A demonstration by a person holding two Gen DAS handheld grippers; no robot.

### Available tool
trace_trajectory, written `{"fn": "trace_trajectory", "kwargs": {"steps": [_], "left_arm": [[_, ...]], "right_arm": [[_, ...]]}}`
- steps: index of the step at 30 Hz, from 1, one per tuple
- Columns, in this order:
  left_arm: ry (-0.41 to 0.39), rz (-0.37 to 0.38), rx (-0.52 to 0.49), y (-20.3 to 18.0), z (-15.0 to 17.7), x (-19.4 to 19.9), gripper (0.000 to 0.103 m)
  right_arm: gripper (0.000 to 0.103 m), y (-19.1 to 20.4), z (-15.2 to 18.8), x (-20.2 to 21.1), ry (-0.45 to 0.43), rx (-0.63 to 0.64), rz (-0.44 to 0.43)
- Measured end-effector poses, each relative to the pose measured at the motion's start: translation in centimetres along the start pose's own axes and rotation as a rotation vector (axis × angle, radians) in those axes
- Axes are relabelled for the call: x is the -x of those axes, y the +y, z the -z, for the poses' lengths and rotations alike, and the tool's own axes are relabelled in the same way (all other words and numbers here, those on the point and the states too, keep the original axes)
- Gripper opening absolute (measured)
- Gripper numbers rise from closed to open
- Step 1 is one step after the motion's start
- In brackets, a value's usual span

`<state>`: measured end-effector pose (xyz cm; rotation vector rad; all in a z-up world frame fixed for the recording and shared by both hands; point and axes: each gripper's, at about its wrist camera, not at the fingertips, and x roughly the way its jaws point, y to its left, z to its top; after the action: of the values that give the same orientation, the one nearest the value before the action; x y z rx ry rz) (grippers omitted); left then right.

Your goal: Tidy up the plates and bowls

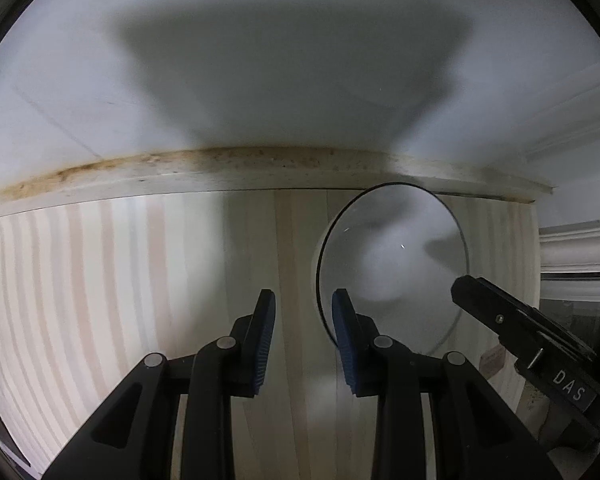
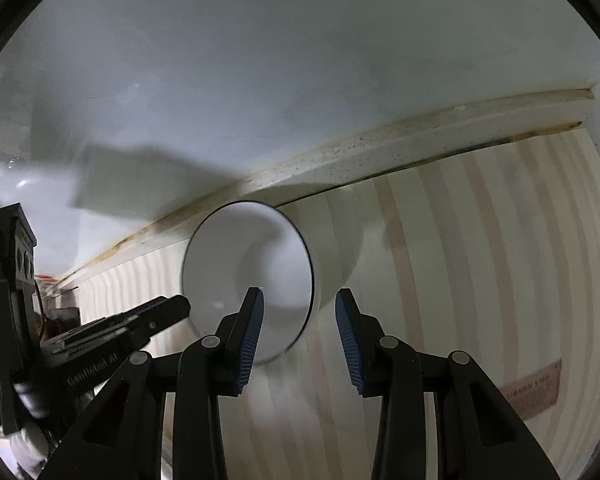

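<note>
A white bowl with a thin dark rim point(image 1: 396, 256) sits on the striped cloth near the back wall; it also shows in the right wrist view point(image 2: 244, 256). My left gripper point(image 1: 304, 336) is open and empty, its right finger just in front of the bowl's left rim. My right gripper point(image 2: 300, 336) is open and empty, its left finger over the bowl's near right rim. The right gripper's fingers point(image 1: 484, 300) reach in from the right in the left wrist view. The left gripper's fingers point(image 2: 160, 312) reach in from the left in the right wrist view.
The pale striped cloth point(image 1: 100, 300) covers the table up to a stained white ledge point(image 1: 220, 168) at the foot of the white wall point(image 1: 260, 60). White moulding point(image 1: 572, 256) stands at the right. A cloth label point(image 2: 536, 392) lies at the right.
</note>
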<state>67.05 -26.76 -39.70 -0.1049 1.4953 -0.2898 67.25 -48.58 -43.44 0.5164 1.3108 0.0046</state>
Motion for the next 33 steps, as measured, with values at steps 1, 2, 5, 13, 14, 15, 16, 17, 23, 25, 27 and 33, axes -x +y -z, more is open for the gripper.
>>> {"fn": "trace_trajectory", "kwargs": {"steps": [1, 2, 5, 13, 14, 15, 16, 17, 23, 25, 27, 33], "left_arm": [[0.007, 0.007, 0.004, -0.1, -0.1, -0.6, 0.027], [0.012, 0.011, 0.005, -0.1, -0.3, -0.9, 0.027], [0.029, 0.018, 0.008, -0.1, -0.6, -2.2, 0.027], [0.005, 0.027, -0.001, 0.1, -1.0, -3.0, 0.008], [0.0, 0.02, -0.014, -0.2, -0.9, -2.9, 0.007], [-0.003, 0.012, -0.023, -0.4, -0.8, -2.8, 0.006], [-0.007, 0.002, -0.03, -0.6, -0.8, -2.8, 0.006], [-0.009, -0.002, -0.033, -0.6, -0.8, -2.8, 0.006], [-0.015, 0.003, -0.027, -0.6, 0.0, -2.0, 0.006], [-0.027, -0.001, -0.037, -0.6, 0.7, -1.2, 0.006], [-0.036, -0.004, -0.047, -1.2, 1.1, -0.7, 0.006], [-0.078, -0.006, -0.068, -1.9, 3.1, 2.7, 0.006]], "right_arm": [[0.041, 0.1, -0.2, -0.5, 0.007, 0.002, 0.007], [0.04, 0.1, -0.5, -1.0, 0.016, 0.006, 0.013], [0.04, 0.3, -1.1, -2.1, 0.028, 0.012, 0.024], [0.013, 0.4, -0.8, -3.8, 0.041, 0.017, 0.042], [0.011, 0.4, -0.8, -3.9, 0.038, 0.022, 0.047], [0.01, 0.4, -0.7, -3.9, 0.035, 0.027, 0.051], [0.01, 0.5, -0.6, -3.9, 0.031, 0.033, 0.05], [0.01, 0.7, -0.5, -3.9, 0.03, 0.039, 0.058], [0.01, 1.4, 0.4, -3.9, 0.037, 0.049, 0.062], [0.01, 1.9, 1.0, -3.5, 0.027, 0.065, 0.066], [0.01, 2.6, 1.6, -3.1, 0.022, 0.072, 0.058], [0.01, 4.0, 4.0, -0.7, 0.004, 0.099, 0.039]]}}
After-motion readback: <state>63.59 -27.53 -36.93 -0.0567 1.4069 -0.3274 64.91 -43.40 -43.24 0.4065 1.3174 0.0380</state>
